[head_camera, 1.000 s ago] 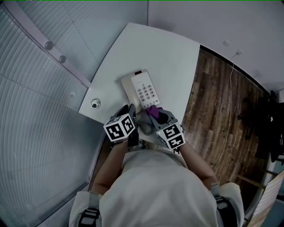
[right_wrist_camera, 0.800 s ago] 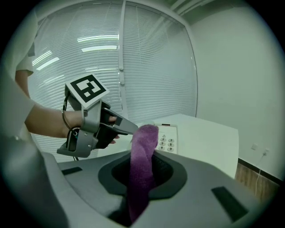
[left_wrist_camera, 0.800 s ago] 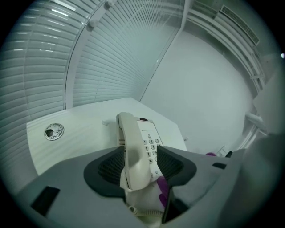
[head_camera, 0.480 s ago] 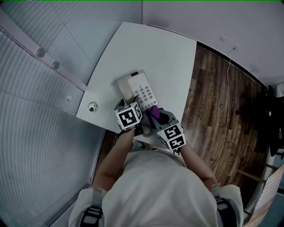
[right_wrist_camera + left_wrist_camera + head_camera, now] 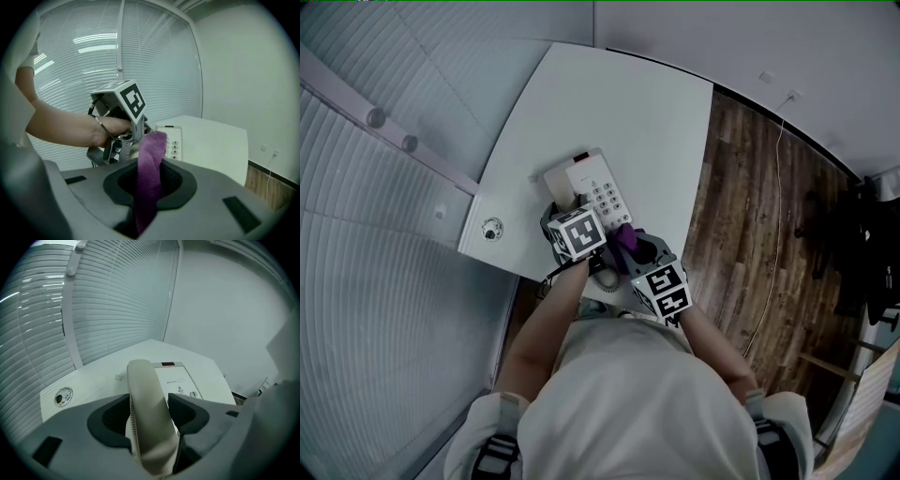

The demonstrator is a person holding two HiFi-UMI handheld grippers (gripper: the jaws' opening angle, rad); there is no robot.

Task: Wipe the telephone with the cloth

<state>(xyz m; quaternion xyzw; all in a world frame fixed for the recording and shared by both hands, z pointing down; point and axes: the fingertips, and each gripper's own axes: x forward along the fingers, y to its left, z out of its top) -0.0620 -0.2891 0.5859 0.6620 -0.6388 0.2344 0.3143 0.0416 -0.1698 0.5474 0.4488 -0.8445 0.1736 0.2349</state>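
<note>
A beige telephone (image 5: 592,186) with a keypad lies near the front edge of the white table (image 5: 619,103). Its handset (image 5: 143,394) rests on the base's left side. My left gripper (image 5: 565,208) reaches down over that handset. Its jaws have just been opening and stand wide, one on each side of the handset, without clearly pressing it. Just right of it, my right gripper (image 5: 625,246) is shut on a purple cloth (image 5: 151,161), which sticks up between its jaws. In the right gripper view the left gripper's marker cube (image 5: 130,100) and the hand holding it show in front of the keypad (image 5: 175,146).
A round metal grommet (image 5: 492,228) sits in the table's left corner, also seen as the grommet (image 5: 63,396) left of the handset. Window blinds (image 5: 366,234) run along the left. Wooden floor (image 5: 750,225) with a thin cable lies to the right of the table.
My left gripper has moved forward and to the right, from beside the table's front edge onto the telephone's handset. The right gripper with the cloth has stayed put.
</note>
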